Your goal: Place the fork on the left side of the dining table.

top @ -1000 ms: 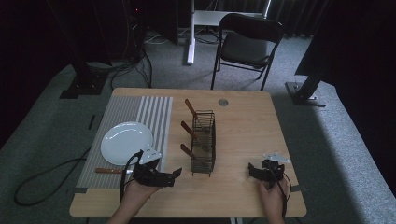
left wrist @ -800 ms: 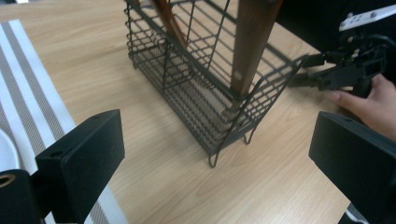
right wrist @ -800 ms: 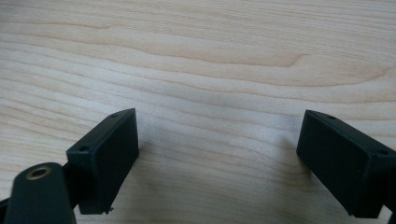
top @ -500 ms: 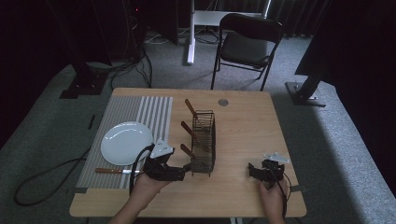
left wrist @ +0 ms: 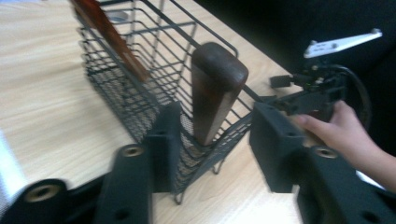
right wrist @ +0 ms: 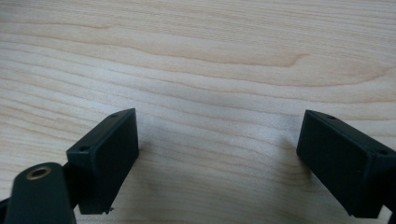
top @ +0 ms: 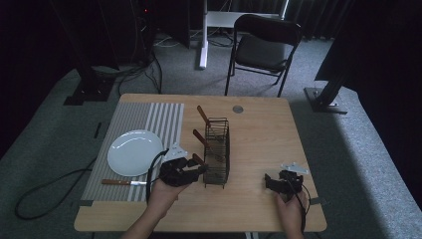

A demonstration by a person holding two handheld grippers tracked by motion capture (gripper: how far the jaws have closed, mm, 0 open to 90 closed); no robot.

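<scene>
The left black two-jaw gripper [left wrist: 212, 144] stands with its jaws spread on either side of a dark brown wooden utensil handle [left wrist: 215, 91], neither jaw touching it that I can tell. The handle rises from the near end of a black wire-mesh caddy [left wrist: 140, 88], a closeness the left gripper view makes plain; the high view shows that gripper [top: 191, 172] merely up against the caddy's [top: 217, 149] near left corner. The right black two-jaw gripper [right wrist: 217, 161] has its jaws wide apart over bare light wooden table [right wrist: 210, 56], nothing between them. From above it [top: 271, 181] sits near the table's front right, well apart from the caddy. The high view adds two more brown handles leaning out of the caddy, a round white plate [top: 135, 152] on a grey striped mat [top: 149, 117], and a wooden-handled knife [top: 124, 182] lying below the plate.
</scene>
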